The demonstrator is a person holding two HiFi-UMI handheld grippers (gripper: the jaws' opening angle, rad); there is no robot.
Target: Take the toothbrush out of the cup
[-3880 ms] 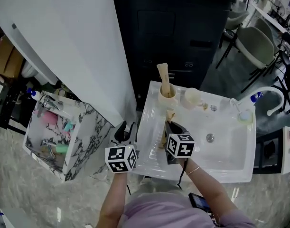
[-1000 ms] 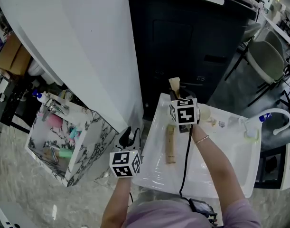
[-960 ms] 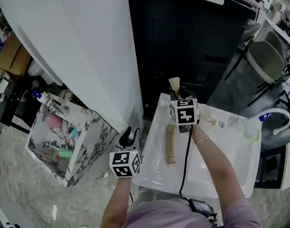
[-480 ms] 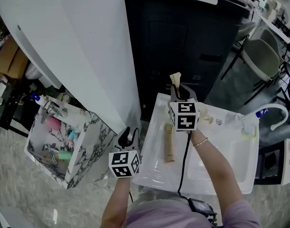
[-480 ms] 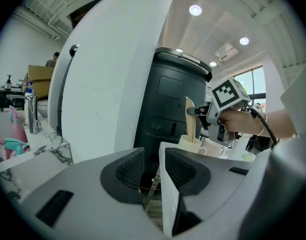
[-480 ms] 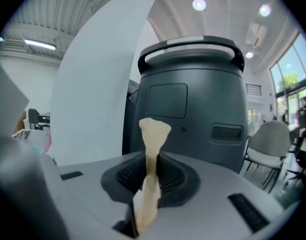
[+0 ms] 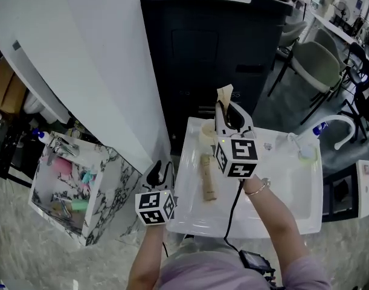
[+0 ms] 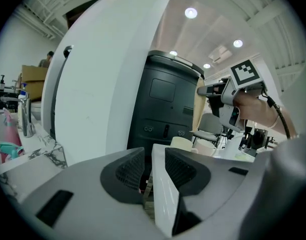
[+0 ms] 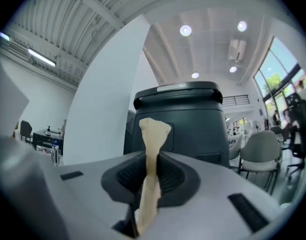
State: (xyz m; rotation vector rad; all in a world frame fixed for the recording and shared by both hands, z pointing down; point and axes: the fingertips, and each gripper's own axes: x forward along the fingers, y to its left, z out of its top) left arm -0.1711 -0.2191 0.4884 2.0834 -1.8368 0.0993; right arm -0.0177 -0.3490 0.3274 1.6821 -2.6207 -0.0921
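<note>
Toothbrush clamped in the right gripper, clear of the cup

The right gripper (image 7: 225,115) has its fingers (image 9: 127,176) clenched on the toothbrush (image 9: 151,154), whose pale end sticks up past them, above the cup (image 7: 206,130) on the sink (image 7: 181,183). The left gripper (image 8: 153,171) has its fingers apart, astride the sink's rim.

Right hand-held gripper (image 7: 227,111) clamped; left hand-held gripper (image 7: 161,170) parted.

No legible text anywhere.
</note>
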